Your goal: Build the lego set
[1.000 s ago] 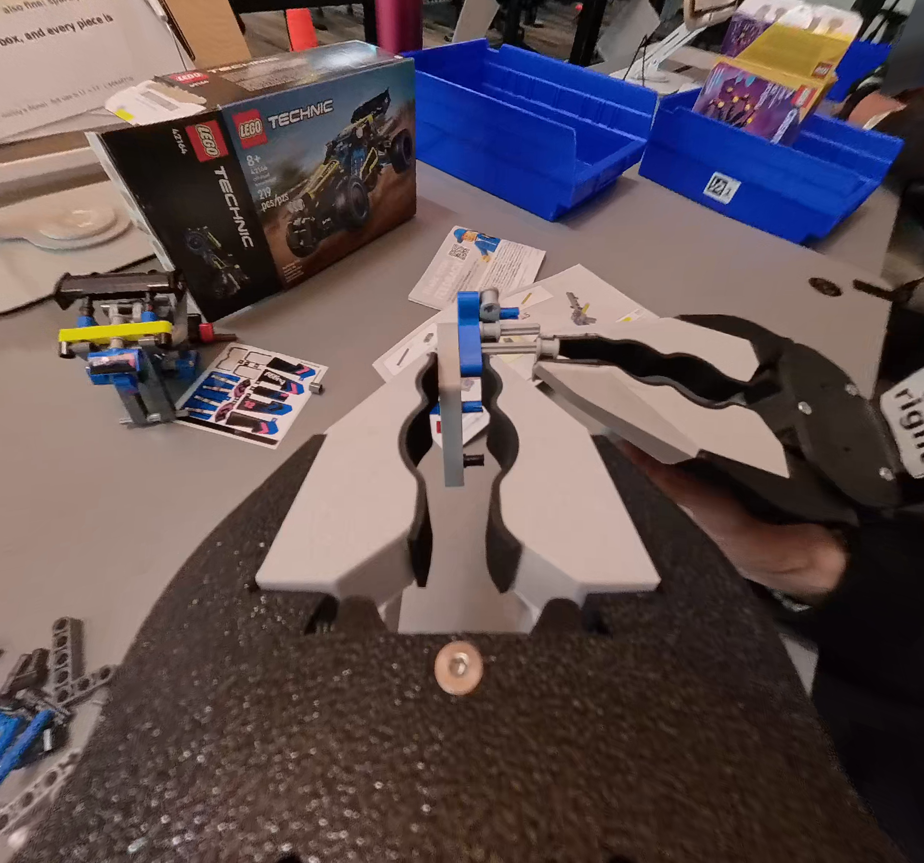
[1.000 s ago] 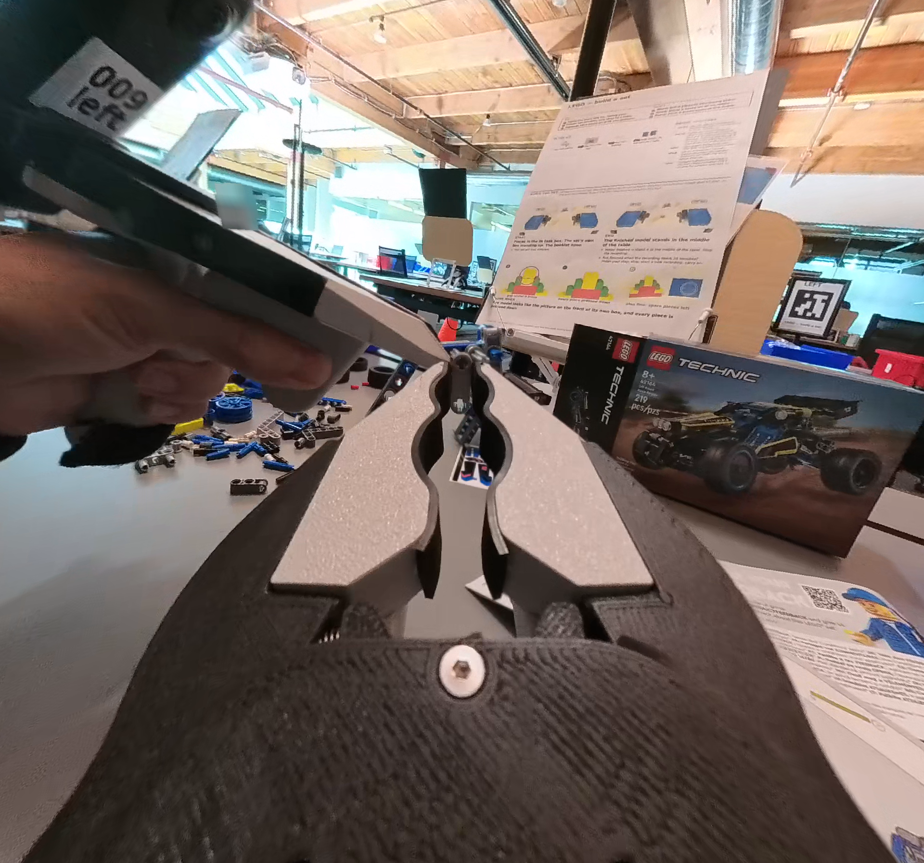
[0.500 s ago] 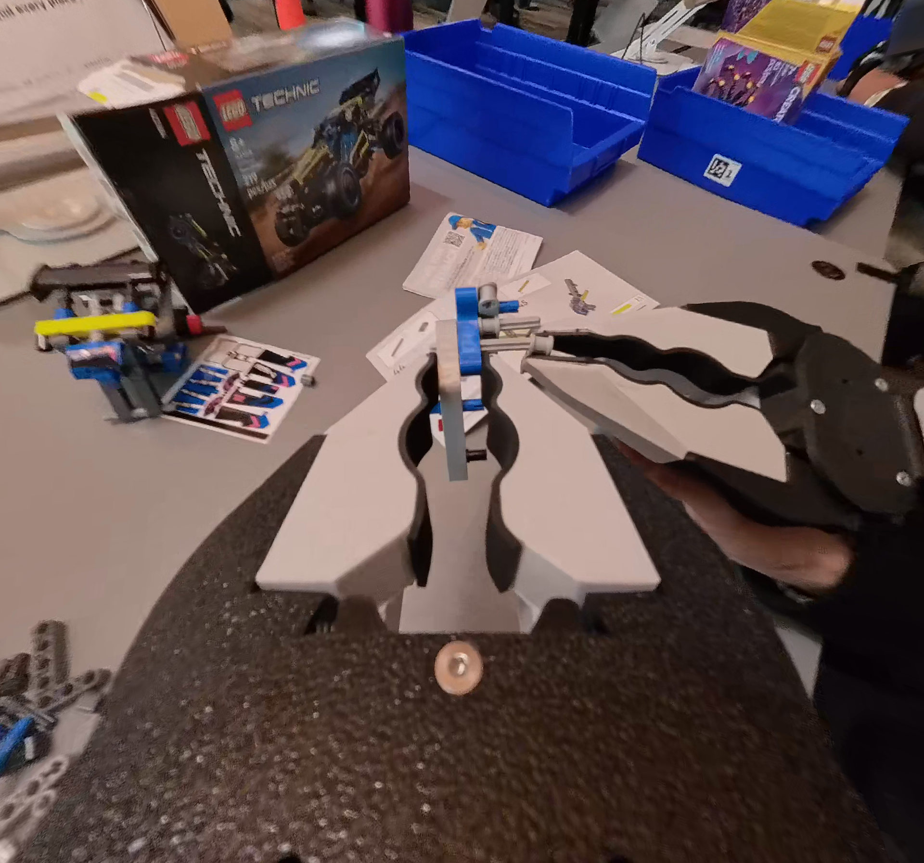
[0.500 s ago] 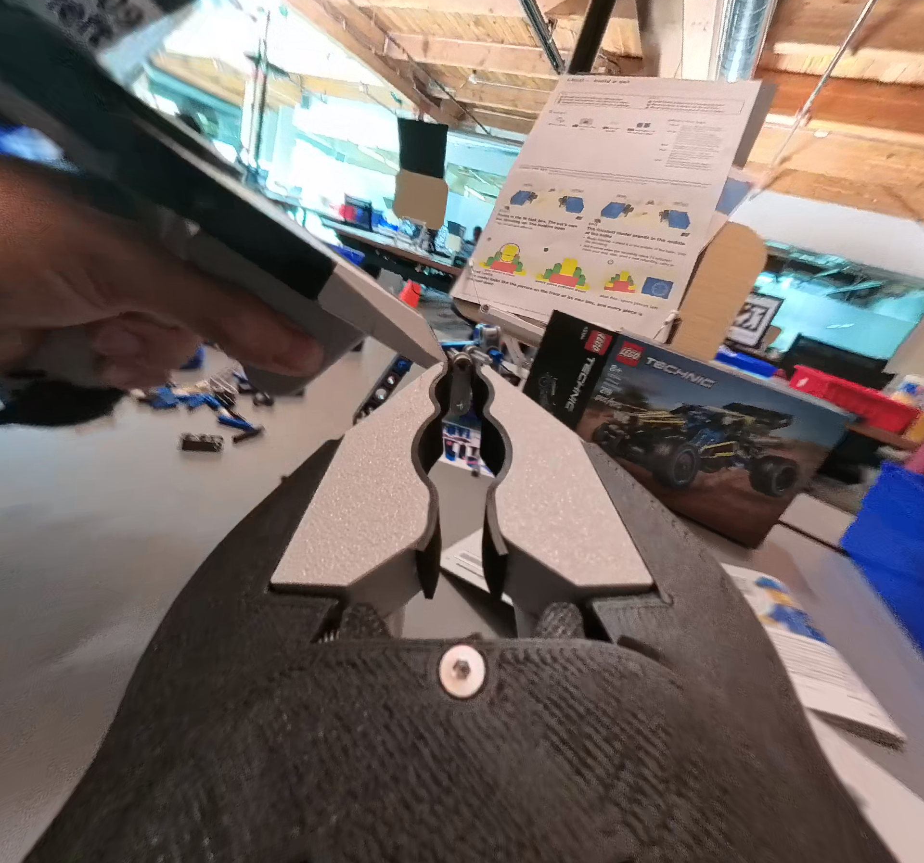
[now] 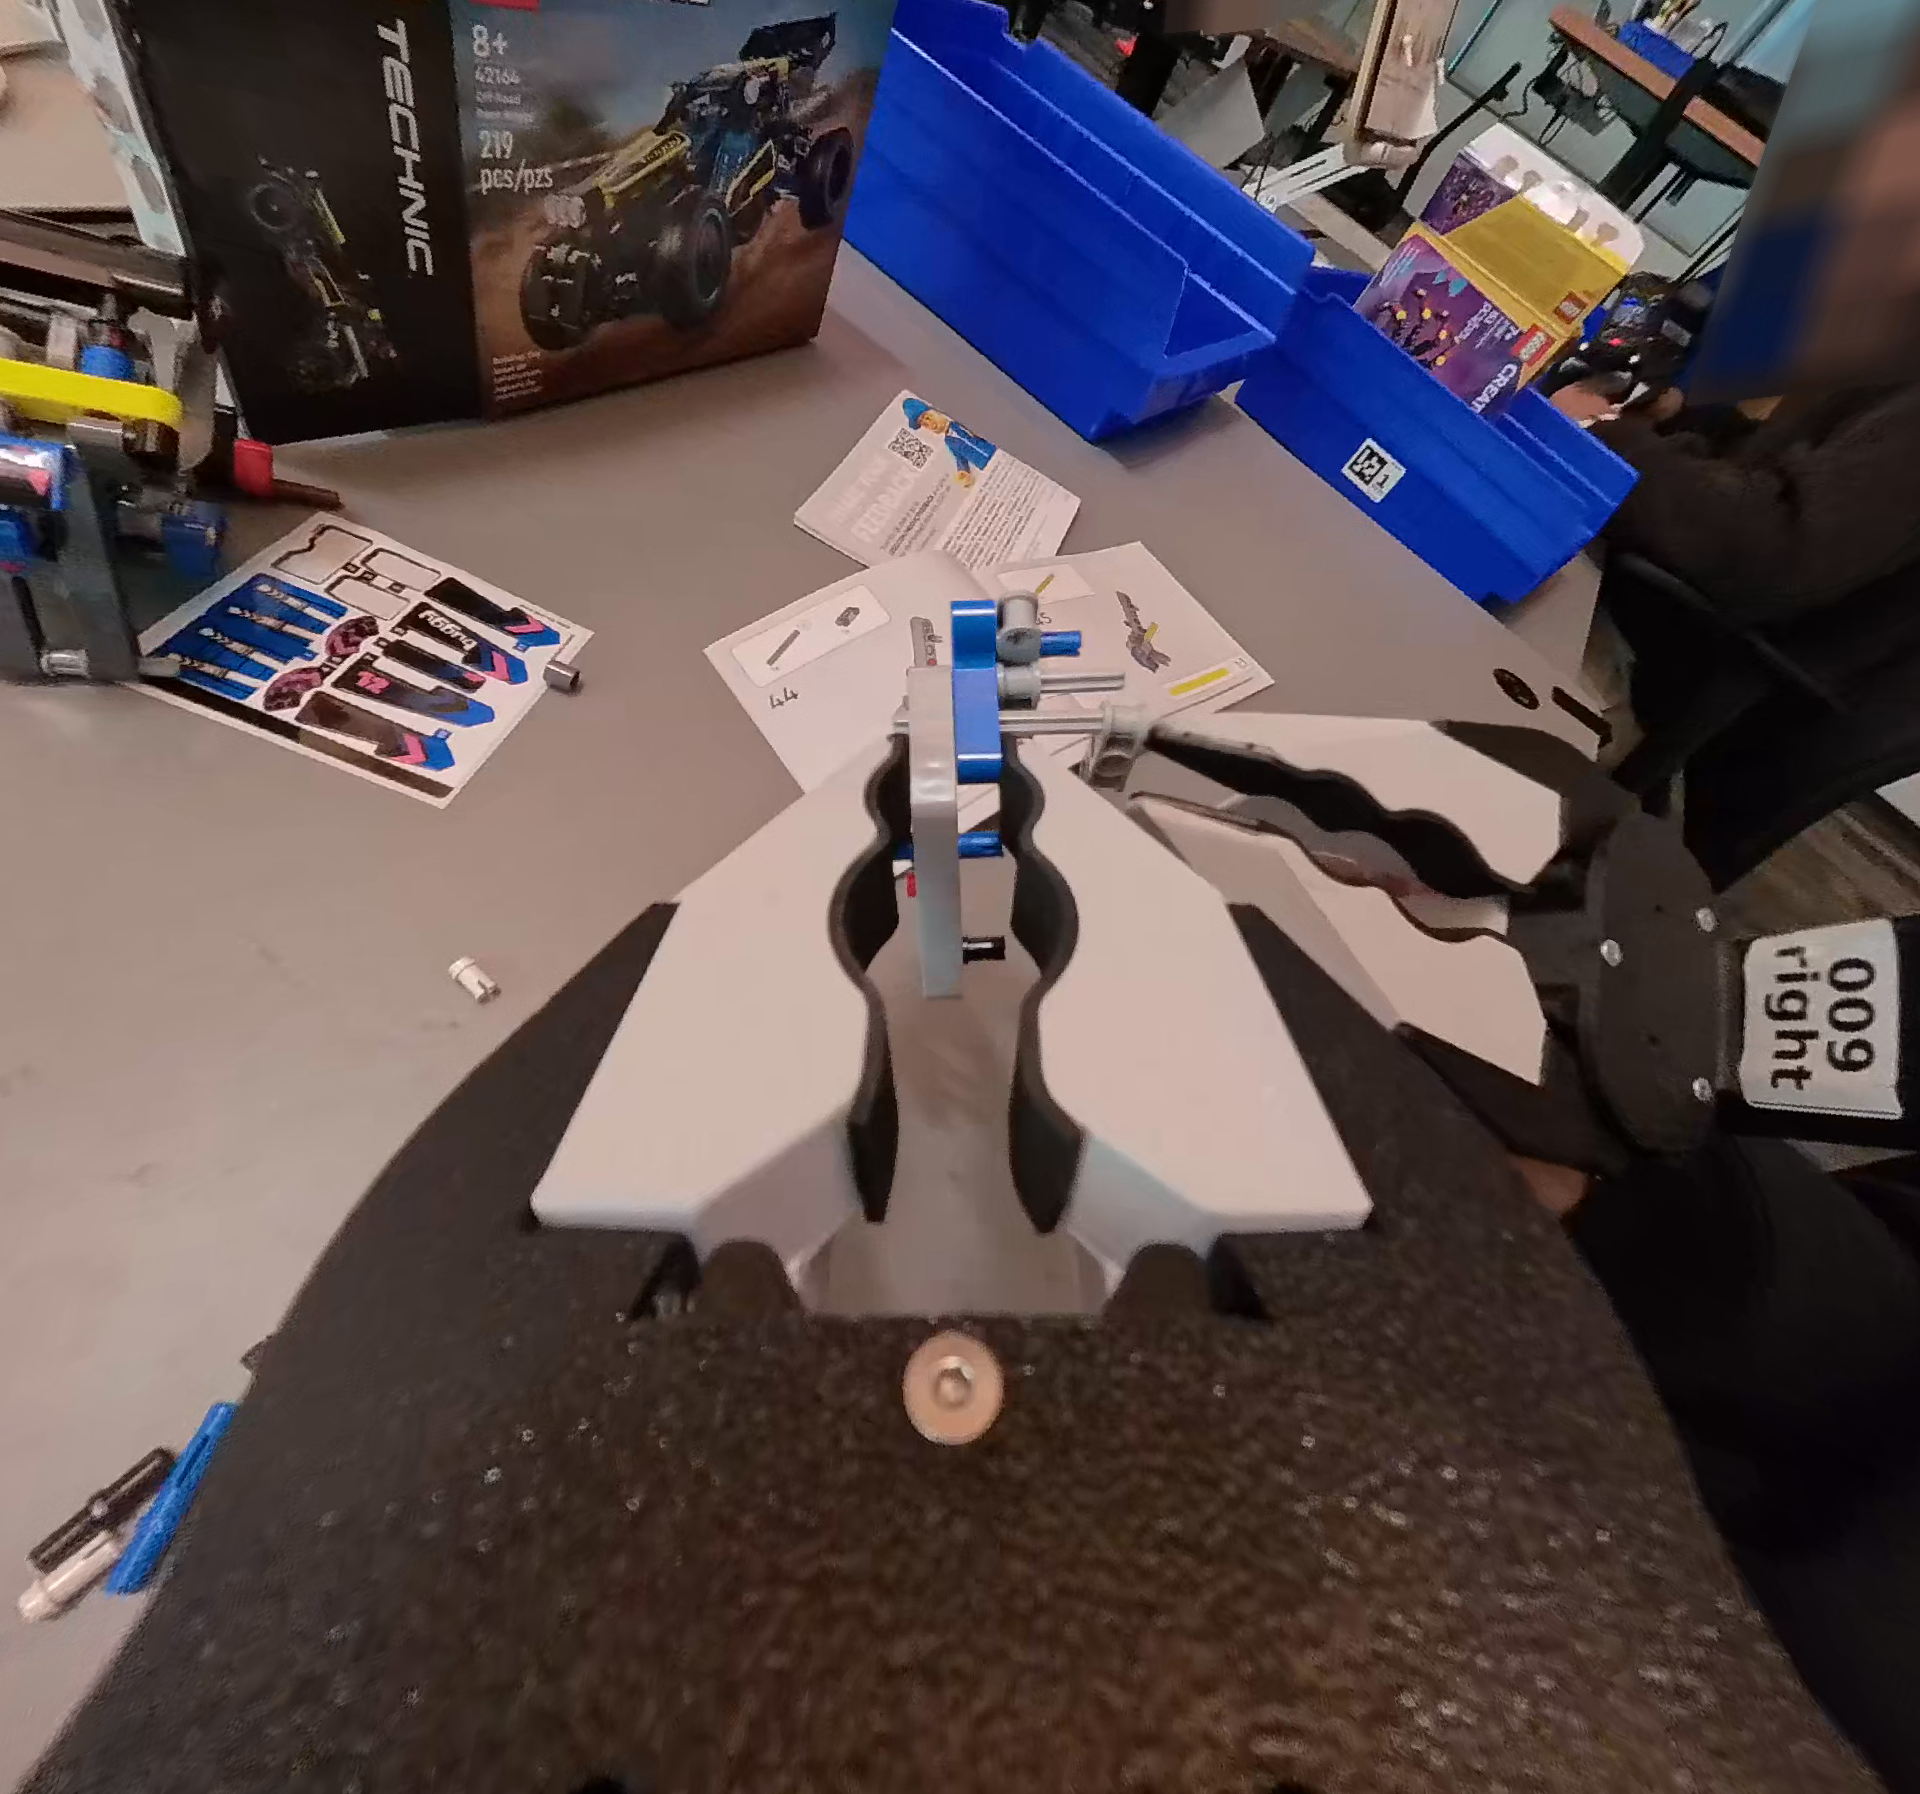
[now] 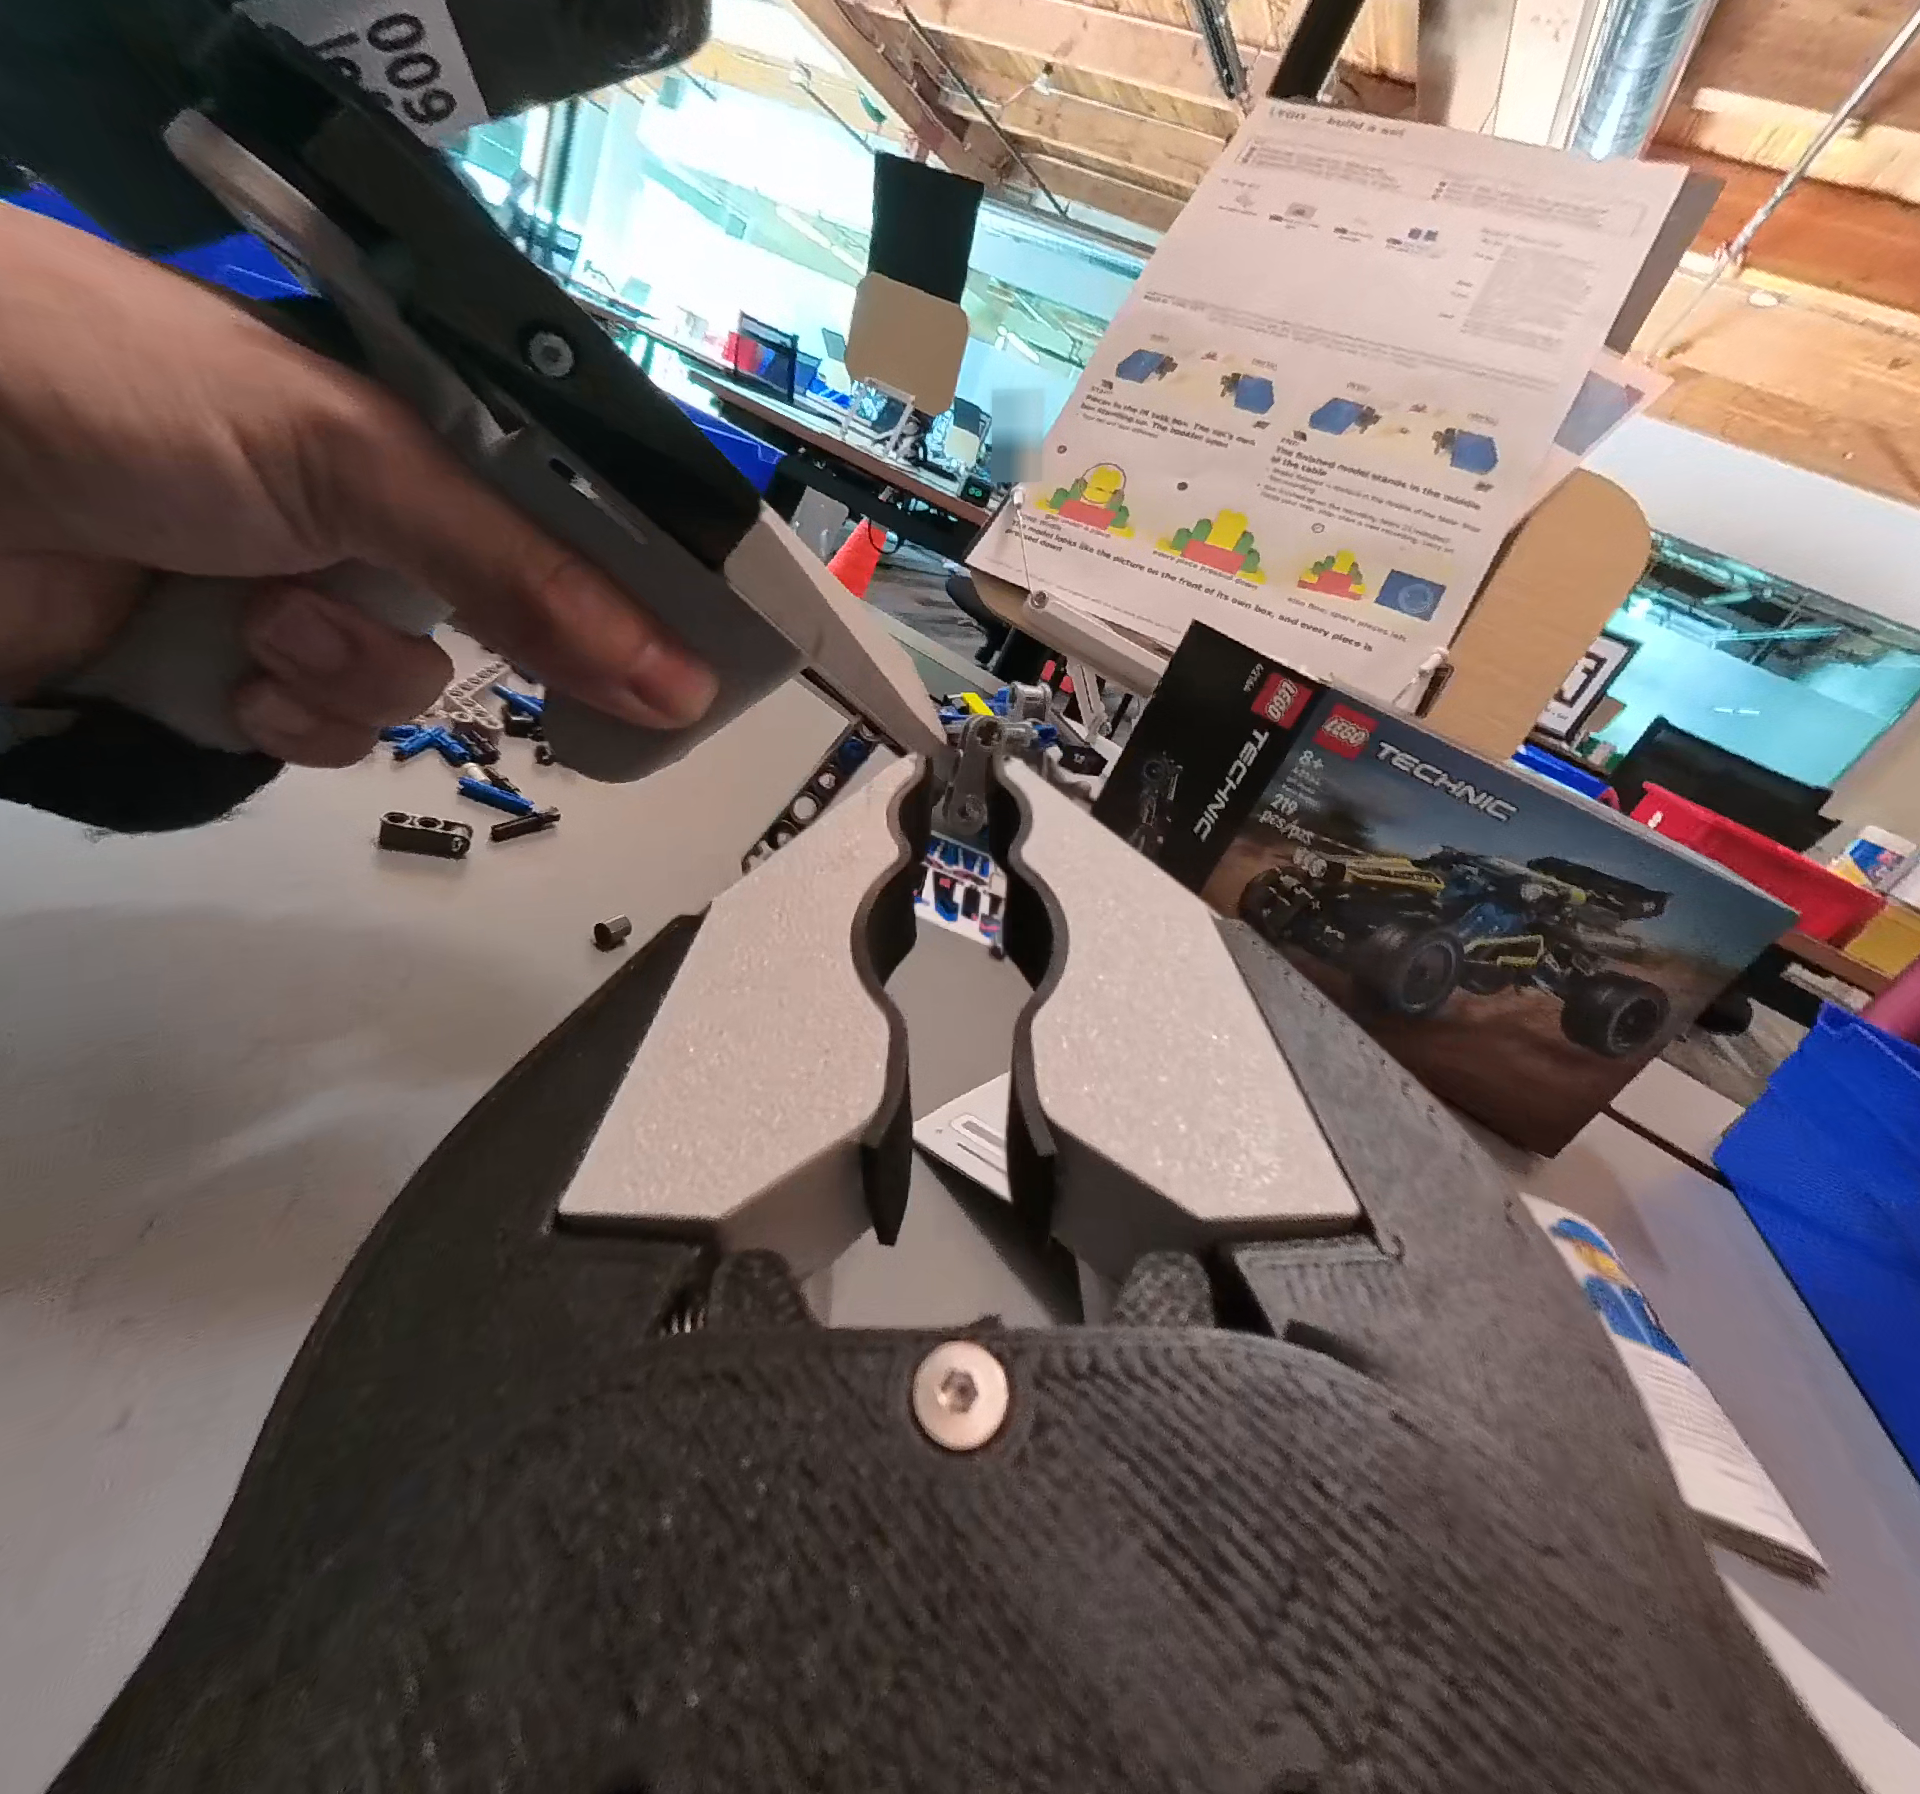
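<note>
My left gripper (image 5: 951,778) is shut on a small sub-assembly (image 5: 961,695): an upright grey beam with a blue beam, grey connectors, blue pins and grey axles sticking out to the right. My right gripper (image 5: 1127,757) comes in from the right and is shut on a small grey connector (image 5: 1117,738) at the end of one axle. In the right wrist view, my right gripper (image 6: 961,794) pinches that connector (image 6: 971,783), and the left gripper's fingertip (image 6: 873,674) touches it from the upper left. Both are held above the grey table (image 5: 260,965).
The set's box (image 5: 499,144) stands at the back left, with a partly built model (image 5: 83,497) and a sticker sheet (image 5: 364,653) before it. The open booklet (image 5: 831,674), a leaflet (image 5: 935,487) and blue bins (image 5: 1060,217) lie beyond. Loose pieces (image 6: 468,778) lie left. My left and right fingertips are right by each other.
Both grippers have moved together forward and left, toward the box, which now looks larger. Both holds are unchanged and the right gripper stays on the axle's end.
</note>
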Available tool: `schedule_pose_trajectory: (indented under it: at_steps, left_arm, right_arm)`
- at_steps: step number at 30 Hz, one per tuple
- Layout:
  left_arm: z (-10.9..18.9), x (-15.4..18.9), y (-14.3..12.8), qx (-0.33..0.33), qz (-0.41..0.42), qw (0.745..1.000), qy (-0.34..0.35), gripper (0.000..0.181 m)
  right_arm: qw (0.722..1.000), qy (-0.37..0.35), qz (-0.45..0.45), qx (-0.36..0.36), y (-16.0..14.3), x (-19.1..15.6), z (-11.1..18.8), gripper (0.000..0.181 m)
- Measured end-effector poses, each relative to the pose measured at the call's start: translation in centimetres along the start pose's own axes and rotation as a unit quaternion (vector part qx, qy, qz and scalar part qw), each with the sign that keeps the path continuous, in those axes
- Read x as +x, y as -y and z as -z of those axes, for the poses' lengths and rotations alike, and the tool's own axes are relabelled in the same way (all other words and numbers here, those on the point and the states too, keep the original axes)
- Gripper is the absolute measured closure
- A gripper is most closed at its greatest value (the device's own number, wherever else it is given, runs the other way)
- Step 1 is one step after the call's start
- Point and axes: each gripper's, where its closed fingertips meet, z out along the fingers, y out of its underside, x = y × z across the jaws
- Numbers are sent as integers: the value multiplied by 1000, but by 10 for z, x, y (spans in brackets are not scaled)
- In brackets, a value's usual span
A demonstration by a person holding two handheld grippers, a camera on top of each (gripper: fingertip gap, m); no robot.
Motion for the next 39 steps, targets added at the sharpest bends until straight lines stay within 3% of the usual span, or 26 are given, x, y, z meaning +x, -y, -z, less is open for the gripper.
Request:
schedule_pose_trajectory:
  at_steps: [15,22,31,39]
  left_arm:
    - [-2,5,-3,-14,-29,999,2,167]
    - [1,-1,-4,-30,-120,991,48,167]
    - [0,0,-1,-23,-201,977,66,167]
    - [1,10,5,7,-212,975,60,168]
  right_arm:
    - [999,4,-39,-19,-3,6,1,175]
    - [996,36,-63,-49,-11,-1,-3,175]
    - [998,10,-31,-57,-12,1,-3,175]
    - [999,-10,-18,-32,-4,5,0,175]
